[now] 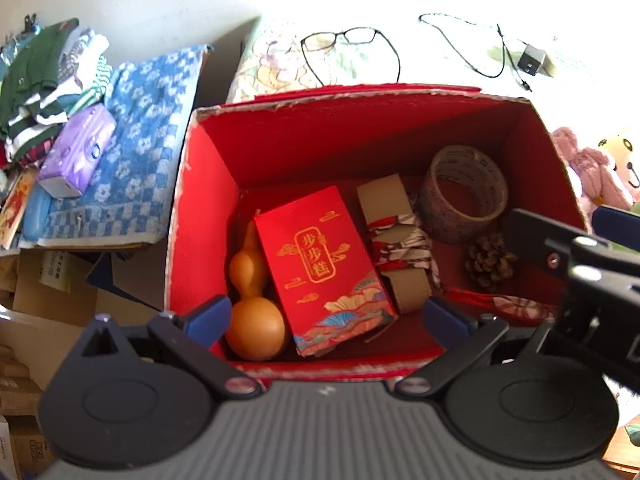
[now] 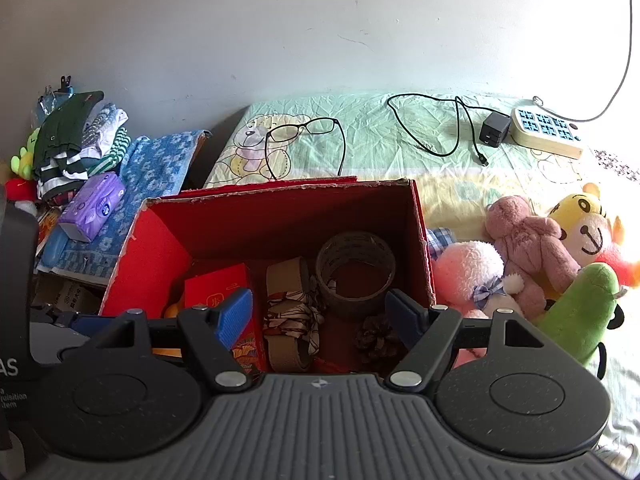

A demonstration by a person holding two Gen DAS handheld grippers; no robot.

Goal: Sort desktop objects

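Both the left hand-held gripper (image 1: pixel 326 316) and the right hand-held gripper (image 2: pixel 320 310) are hovering spread and empty over the open red cardboard box (image 1: pixel 208 200), while the thin black-framed spectacles (image 2: pixel 304 132), lying beyond it on the bed, are likely light and fragile, best pinched at the bridge.

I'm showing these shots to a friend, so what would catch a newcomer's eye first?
The big red box fills the middle, holding a red patterned packet, an orange gourd at its left and a tape roll at the right. Behind it lie black glasses; plush toys crowd its right side.
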